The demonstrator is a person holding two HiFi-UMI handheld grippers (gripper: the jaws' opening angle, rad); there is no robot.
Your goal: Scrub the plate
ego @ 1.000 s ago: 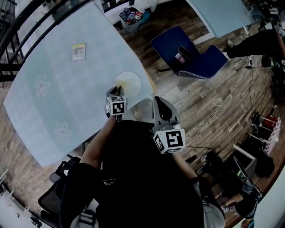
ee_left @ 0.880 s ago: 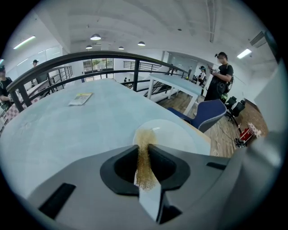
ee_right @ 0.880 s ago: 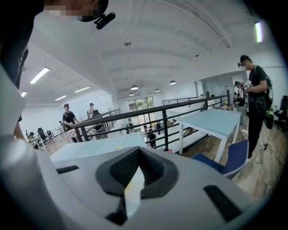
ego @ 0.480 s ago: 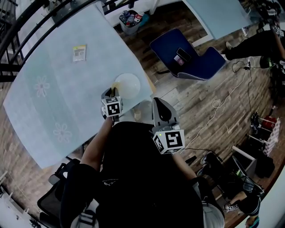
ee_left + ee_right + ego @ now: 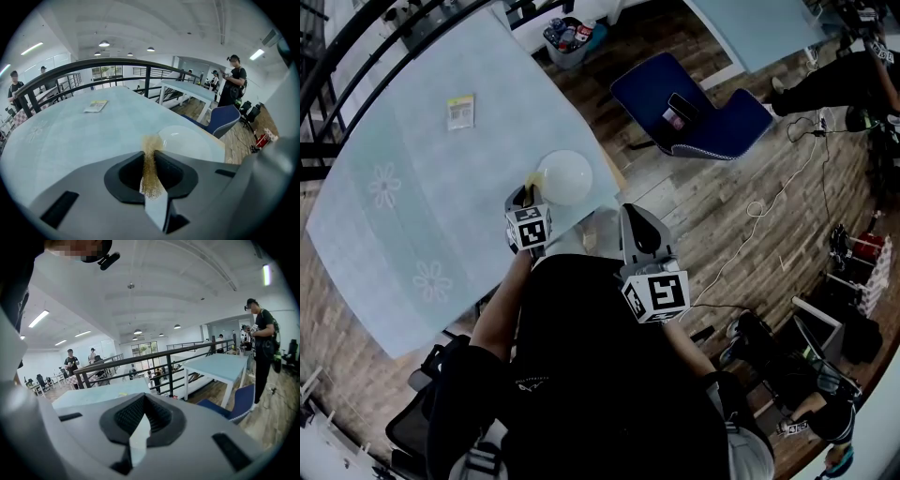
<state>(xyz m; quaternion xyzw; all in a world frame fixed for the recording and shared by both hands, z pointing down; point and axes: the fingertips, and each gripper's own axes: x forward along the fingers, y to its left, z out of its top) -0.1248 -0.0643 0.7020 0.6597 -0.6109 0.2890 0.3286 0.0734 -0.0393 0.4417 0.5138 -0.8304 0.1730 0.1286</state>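
Your left gripper (image 5: 151, 154) is clamped on a tuft of golden-brown scrubber (image 5: 149, 171), whose tip reaches out to the near rim of the plate (image 5: 190, 143); whether it touches can't be told. Your right gripper (image 5: 140, 420) is closed on nothing and held off the table (image 5: 422, 178), just past its near corner, pointing away over the floor. Judging by this, the scrubbing is either just starting or between strokes: the pad is at the rim, not on the plate's middle, and most of the surface looks left for you to cover. You'll find the plate close to the table corner nearest you. It is round, white and glossy, lying flat, with no dirt, suds or water showing
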